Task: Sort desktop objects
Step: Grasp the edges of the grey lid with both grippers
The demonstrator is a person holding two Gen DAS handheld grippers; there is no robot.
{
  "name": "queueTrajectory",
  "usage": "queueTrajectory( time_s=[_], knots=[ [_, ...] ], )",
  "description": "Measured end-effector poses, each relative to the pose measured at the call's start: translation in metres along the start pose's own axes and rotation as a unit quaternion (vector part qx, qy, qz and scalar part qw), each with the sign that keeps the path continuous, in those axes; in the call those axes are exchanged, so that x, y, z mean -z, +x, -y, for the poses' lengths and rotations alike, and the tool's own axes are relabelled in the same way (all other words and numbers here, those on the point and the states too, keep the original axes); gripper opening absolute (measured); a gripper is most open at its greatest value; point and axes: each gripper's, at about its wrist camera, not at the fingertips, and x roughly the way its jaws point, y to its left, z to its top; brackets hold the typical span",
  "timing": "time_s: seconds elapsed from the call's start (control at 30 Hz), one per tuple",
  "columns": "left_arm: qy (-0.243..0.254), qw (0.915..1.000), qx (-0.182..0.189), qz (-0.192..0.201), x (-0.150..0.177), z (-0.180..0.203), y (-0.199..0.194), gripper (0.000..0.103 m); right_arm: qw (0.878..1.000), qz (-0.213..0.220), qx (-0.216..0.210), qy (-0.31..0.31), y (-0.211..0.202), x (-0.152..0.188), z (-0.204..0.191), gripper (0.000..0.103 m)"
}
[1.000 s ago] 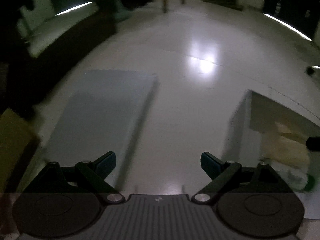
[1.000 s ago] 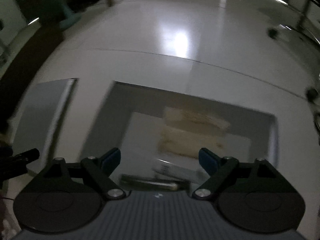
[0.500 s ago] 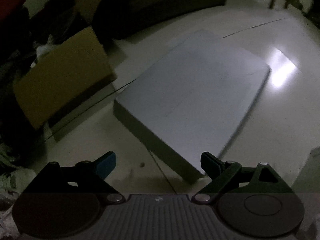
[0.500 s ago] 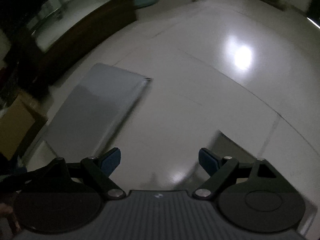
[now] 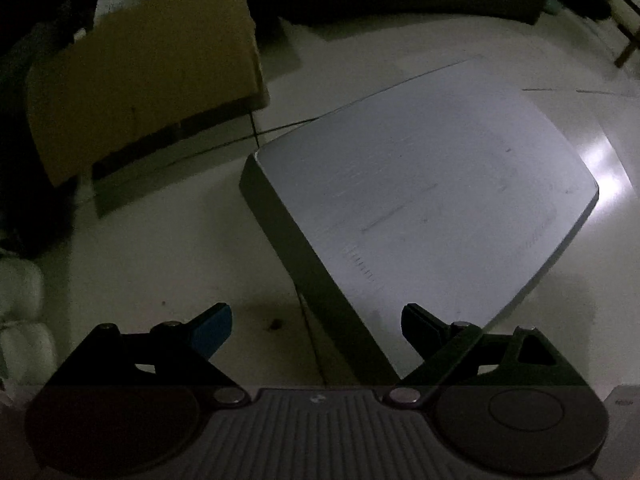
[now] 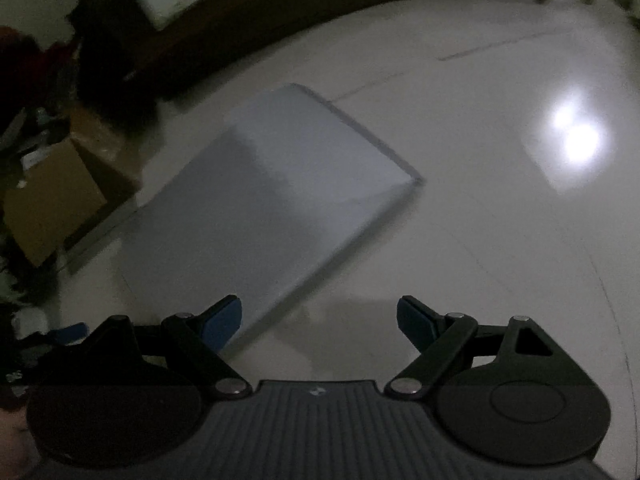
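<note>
Dim white floor (image 5: 160,240) carries a flat pale lid (image 5: 432,200) ahead of both sets of fingers, and left gripper (image 5: 316,330) and right gripper (image 6: 320,322) hang above it spread wide and empty, probably ready to grasp its edges.

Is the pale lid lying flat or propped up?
Flat: the pale lid lies on the floor, broad face up, one dark side wall showing.

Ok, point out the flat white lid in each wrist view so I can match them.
Left wrist: the white lid fills centre-right, its near edge running down between the open fingers.
Right wrist: the same lid lies centre-left, blurred.
Shared landmark: the cardboard box left of it.
</note>
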Motion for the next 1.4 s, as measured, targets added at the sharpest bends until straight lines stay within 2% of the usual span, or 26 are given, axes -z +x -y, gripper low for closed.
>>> queueTrajectory(
  time_s=[0.1, 0.23, 0.57, 0.73, 0.9, 1.07, 1.23, 1.4],
  knots=[
    [-0.025, 0.9996, 0.006, -0.007, -0.005, -0.003, 0.006, 0.092, 0.997, -0.006, -0.02, -0.073, 0.025, -0.024, 0.004, 0.088],
    [-0.051, 0.9985, 0.01, -0.02, -0.01, -0.009, 0.017, 0.092, 0.987, -0.02, -0.033, -0.156, 0.054, -0.056, 0.009, 0.088],
    [-0.069, 0.997, 0.031, -0.012, -0.019, -0.017, 0.034, 0.094, 0.967, -0.057, -0.011, -0.249, 0.119, -0.114, 0.008, 0.086],
    [-0.097, 0.9947, 0.029, -0.017, -0.02, -0.028, 0.048, 0.094, 0.959, -0.083, 0.005, -0.272, 0.147, -0.134, 0.007, 0.087],
    [-0.117, 0.9927, 0.029, -0.009, -0.022, -0.036, 0.059, 0.097, 0.962, -0.065, 0.038, -0.263, 0.169, -0.15, 0.019, 0.088],
    [-0.138, 0.9897, 0.038, -0.007, -0.027, -0.041, 0.069, 0.097, 0.956, -0.073, 0.042, -0.279, 0.189, -0.16, 0.025, 0.088],
    [-0.155, 0.9867, 0.048, -0.01, -0.03, -0.042, 0.076, 0.097, 0.963, -0.073, 0.028, -0.258, 0.201, -0.172, 0.039, 0.09],
    [-0.162, 0.9857, 0.047, -0.012, -0.031, -0.043, 0.081, 0.097, 0.962, -0.089, 0.02, -0.257, 0.215, -0.175, 0.041, 0.092]
  ],
)
